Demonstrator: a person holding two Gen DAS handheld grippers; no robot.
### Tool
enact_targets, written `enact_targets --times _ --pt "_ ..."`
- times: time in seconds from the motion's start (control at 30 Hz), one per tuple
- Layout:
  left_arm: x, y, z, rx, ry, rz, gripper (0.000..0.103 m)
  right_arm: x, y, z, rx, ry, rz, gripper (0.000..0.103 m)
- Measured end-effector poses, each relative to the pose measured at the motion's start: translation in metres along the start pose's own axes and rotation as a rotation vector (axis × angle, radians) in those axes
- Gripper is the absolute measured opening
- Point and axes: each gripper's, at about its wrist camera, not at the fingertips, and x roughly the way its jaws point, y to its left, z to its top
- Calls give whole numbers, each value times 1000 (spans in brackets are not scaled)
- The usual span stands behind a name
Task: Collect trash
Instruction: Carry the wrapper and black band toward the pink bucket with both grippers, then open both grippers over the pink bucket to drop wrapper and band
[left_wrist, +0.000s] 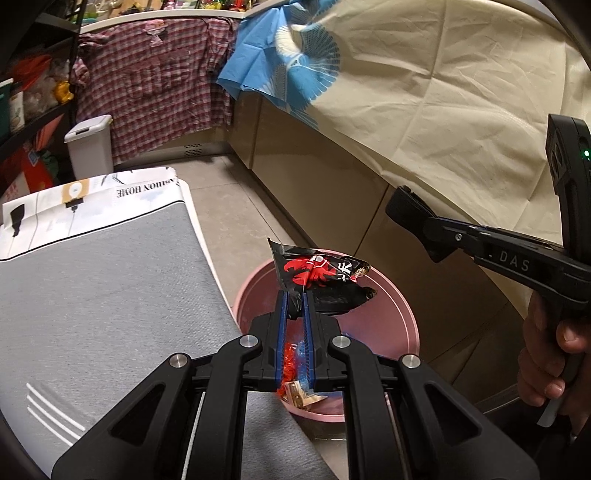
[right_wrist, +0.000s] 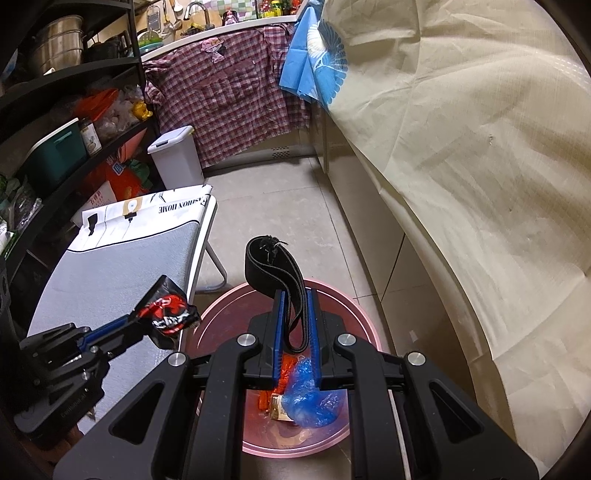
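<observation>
Pink basin (right_wrist: 221, 306) on the floor is the drop target; it already holds a blue plastic bag (right_wrist: 310, 398), red scraps and a small carton. Left gripper (left_wrist: 294, 295) fingers are clamped on a corner of a black-and-red snack wrapper (left_wrist: 317, 273), carried off the grey desk (left_wrist: 92, 295) so it hangs over the basin rim. The wrapper's long axis runs away from the fingertips, up and to the right in the left wrist view; its crumpled free end points toward the cabinet side. Right gripper (right_wrist: 295, 299) fingers are nearly together, pinching a black elastic strap (right_wrist: 273, 262) directly above the basin. The strap's loop sticks up and forward past the fingertips, its long axis roughly along the fingers, with a fold hanging back between them. Judgement: both loads are staged for release, the right one better centred; the left needs a bit more travel inward.
</observation>
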Motion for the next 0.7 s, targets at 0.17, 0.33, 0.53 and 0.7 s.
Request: enact_targets --times 0.17,0.33,0.53,0.7 --pt "4 -6 1 5 4 -6 8 2 0 0 -5 4 0 12" --pt "11 -8 0 3 35 -38 9 11 3 -5 -22 53 0 22" --pt "11 -1 -3 -35 44 -56 28 9 3 -6 -12 44 -9 41" --pt "2 4 -3 -38 28 -51 28 9 6 -8 -24 40 -12 41"
